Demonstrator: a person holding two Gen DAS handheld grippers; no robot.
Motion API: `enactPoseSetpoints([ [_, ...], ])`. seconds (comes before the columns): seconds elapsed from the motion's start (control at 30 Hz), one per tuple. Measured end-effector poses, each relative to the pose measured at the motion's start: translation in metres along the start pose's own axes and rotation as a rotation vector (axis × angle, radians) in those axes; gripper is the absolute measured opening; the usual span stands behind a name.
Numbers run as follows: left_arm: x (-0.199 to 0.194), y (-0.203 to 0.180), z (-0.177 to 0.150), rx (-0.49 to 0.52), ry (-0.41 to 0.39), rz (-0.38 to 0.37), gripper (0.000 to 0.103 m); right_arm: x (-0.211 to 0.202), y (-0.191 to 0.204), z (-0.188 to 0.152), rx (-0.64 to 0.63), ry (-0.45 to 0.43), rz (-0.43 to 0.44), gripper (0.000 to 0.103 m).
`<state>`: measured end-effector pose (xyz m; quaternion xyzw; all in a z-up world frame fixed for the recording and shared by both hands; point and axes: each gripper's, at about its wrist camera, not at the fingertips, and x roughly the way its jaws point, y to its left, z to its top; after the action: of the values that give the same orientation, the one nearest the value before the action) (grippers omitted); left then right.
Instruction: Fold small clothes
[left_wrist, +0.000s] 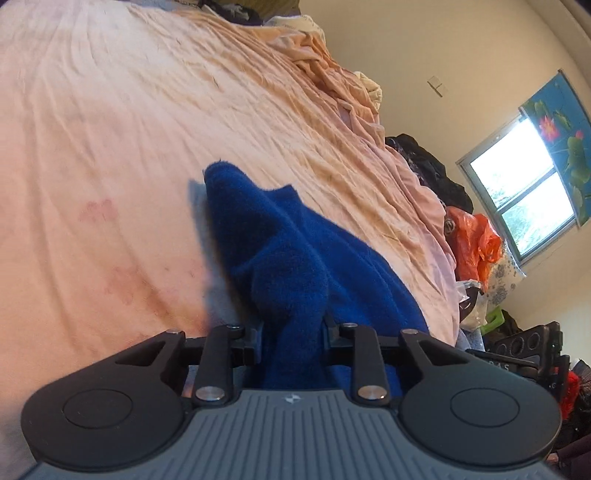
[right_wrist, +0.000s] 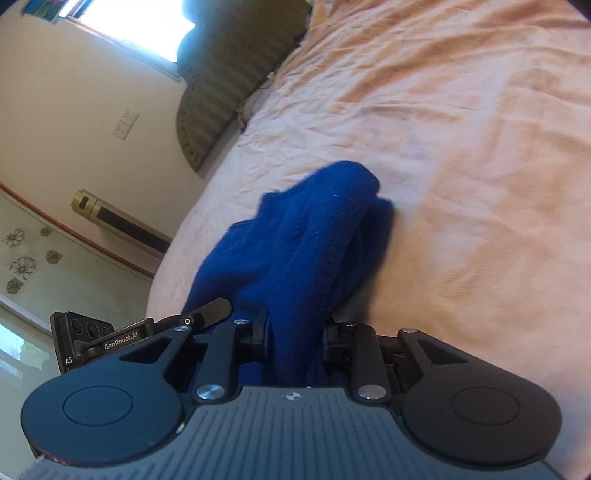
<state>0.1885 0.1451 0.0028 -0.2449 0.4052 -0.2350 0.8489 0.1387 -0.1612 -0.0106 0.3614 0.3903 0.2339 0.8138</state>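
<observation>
A fuzzy blue garment (left_wrist: 291, 254) hangs bunched over a peach bedsheet (left_wrist: 110, 129). My left gripper (left_wrist: 293, 332) is shut on its near edge, and the cloth fills the gap between the fingers and hides the tips. In the right wrist view the same blue garment (right_wrist: 306, 251) droops in thick folds above the bedsheet (right_wrist: 461, 147). My right gripper (right_wrist: 295, 336) is shut on another part of it, fingertips buried in the fabric. The left gripper's body (right_wrist: 103, 343) shows at the left edge of the right wrist view, close by.
Rumpled bedding (left_wrist: 332, 66) and dark clothes (left_wrist: 432, 166) pile along the bed's far edge, with an orange bag (left_wrist: 476, 240) below a window (left_wrist: 517, 192). A padded headboard (right_wrist: 229, 85) and a gold cylinder (right_wrist: 118, 221) by the wall appear in the right wrist view.
</observation>
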Motion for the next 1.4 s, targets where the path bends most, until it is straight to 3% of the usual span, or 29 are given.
enactPoseSetpoints([
  [0.07,-0.022,-0.003,0.008,0.036,-0.003,-0.006,0.026,0.004,0.018,0.001,-0.012,0.005,0.042,0.027],
  [0.23,-0.089,0.014,0.019,0.069,-0.05,0.06,0.026,0.043,0.054,-0.007,-0.034,0.074,0.132,0.027],
  [0.37,-0.087,0.059,0.018,-0.009,0.0,0.126,0.033,0.083,0.057,-0.024,-0.044,0.119,0.046,0.032],
  [0.4,-0.08,0.072,0.014,-0.038,0.02,0.119,0.037,0.086,0.052,-0.026,-0.03,0.119,0.024,0.041],
  [0.43,-0.081,0.083,0.01,-0.09,0.016,0.079,0.038,0.082,0.047,-0.029,-0.001,0.108,0.04,0.043],
  [0.47,-0.088,0.089,0.006,-0.145,-0.007,0.045,0.048,0.072,0.046,-0.031,0.016,0.097,0.053,0.042],
  [0.53,-0.108,0.089,-0.004,-0.186,-0.042,0.009,0.082,0.042,0.05,-0.036,-0.025,0.071,0.063,0.062],
  [0.57,-0.122,0.086,-0.013,-0.178,-0.078,-0.015,0.085,0.026,0.052,-0.041,-0.057,0.053,0.058,0.071],
  [0.6,-0.134,0.083,-0.025,-0.165,-0.11,-0.046,0.085,0.012,0.054,-0.049,-0.094,0.041,0.05,0.069],
  [0.7,-0.143,0.082,-0.062,-0.196,-0.073,-0.13,0.085,-0.007,0.054,-0.073,-0.152,0.105,0.037,0.069],
  [0.73,-0.139,0.08,-0.074,-0.209,-0.052,-0.138,0.083,-0.006,0.054,-0.081,-0.163,0.132,0.018,0.069],
  [0.77,-0.14,0.073,-0.084,-0.152,-0.084,-0.12,0.083,-0.004,0.054,-0.09,-0.184,0.14,0.001,0.065],
  [0.8,-0.139,0.067,-0.089,-0.122,-0.089,-0.106,0.083,-0.005,0.057,-0.096,-0.208,0.113,-0.007,0.055],
  [0.83,-0.137,0.062,-0.092,-0.113,-0.087,-0.097,0.081,-0.004,0.058,-0.098,-0.193,0.122,-0.005,0.04],
  [0.87,-0.133,0.059,-0.091,-0.123,-0.065,-0.097,0.06,0.002,0.057,-0.097,-0.142,0.171,0.002,0.015],
  [0.9,-0.127,0.06,-0.089,-0.153,-0.021,-0.096,0.017,0.007,0.061,-0.1,-0.119,0.175,-0.005,0.015],
  [1.0,-0.124,0.055,-0.089,-0.125,0.023,-0.005,0.013,-0.003,0.074,-0.105,-0.133,0.164,0.021,0.014],
  [1.13,-0.137,0.047,-0.099,-0.089,0.041,0.026,0.013,-0.012,0.065,-0.117,-0.1,0.187,0.016,0.015],
  [1.2,-0.134,0.054,-0.104,-0.083,0.043,0.029,0.015,-0.009,0.051,-0.118,-0.059,0.159,0.014,0.027],
  [1.27,-0.137,0.055,-0.101,-0.103,0.05,0.01,0.022,-0.014,0.045,-0.112,0.001,0.151,0.041,0.039],
  [1.3,-0.142,0.053,-0.096,-0.101,0.071,0.018,0.032,-0.02,0.048,-0.107,-0.012,0.139,0.057,0.052],
  [1.37,-0.16,0.048,-0.084,-0.051,0.051,0.029,0.057,-0.034,0.055,-0.091,-0.077,0.063,0.073,0.074],
  [1.4,-0.168,0.044,-0.075,-0.007,0.006,0.044,0.079,-0.035,0.057,-0.079,-0.097,0.032,0.07,0.075],
])
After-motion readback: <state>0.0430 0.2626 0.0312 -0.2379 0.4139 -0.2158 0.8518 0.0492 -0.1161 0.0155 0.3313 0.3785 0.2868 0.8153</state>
